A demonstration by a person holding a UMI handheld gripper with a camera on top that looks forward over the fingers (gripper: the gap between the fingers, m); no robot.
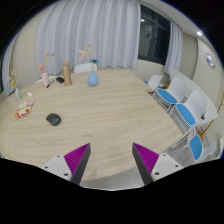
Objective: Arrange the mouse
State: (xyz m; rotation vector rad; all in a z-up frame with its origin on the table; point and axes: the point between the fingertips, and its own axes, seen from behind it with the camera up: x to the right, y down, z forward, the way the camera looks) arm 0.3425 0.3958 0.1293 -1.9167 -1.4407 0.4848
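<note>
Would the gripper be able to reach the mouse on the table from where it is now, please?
Probably yes: the gripper is open, and the bare table lies between it and the mouse, which sits well beyond the left finger, apart from other items.

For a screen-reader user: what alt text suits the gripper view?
A dark mouse lies on a wooden table, well beyond the open gripper. A blue vase stands at the far edge, and white-and-blue chairs line one side.
</note>
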